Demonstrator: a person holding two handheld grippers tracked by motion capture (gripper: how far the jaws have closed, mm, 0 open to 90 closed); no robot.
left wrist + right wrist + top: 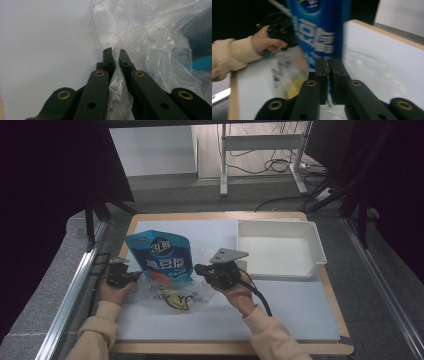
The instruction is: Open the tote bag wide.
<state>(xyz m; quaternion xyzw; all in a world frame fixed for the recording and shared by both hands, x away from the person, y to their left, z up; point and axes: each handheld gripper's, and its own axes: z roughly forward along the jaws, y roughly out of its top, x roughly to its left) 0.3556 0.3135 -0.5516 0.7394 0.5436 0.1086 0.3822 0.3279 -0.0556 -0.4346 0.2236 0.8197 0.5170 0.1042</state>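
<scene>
Together two tongs [115,56] [329,65] pinch one clear bag [172,295], one blue pouch [161,256].

A blue stand-up plastic pouch [160,255] is printed with white lettering (an orange patch is seen at its foot). The crumpled clear plastic bag [172,295] is marked with yellow and black print. A white rectangular plastic tray [280,249] is set on a white sheet over the tan wooden desk [336,295]. Black fingers [108,58] with brass-coloured rivets are seen; the sleeves [95,332] are cream.
</scene>
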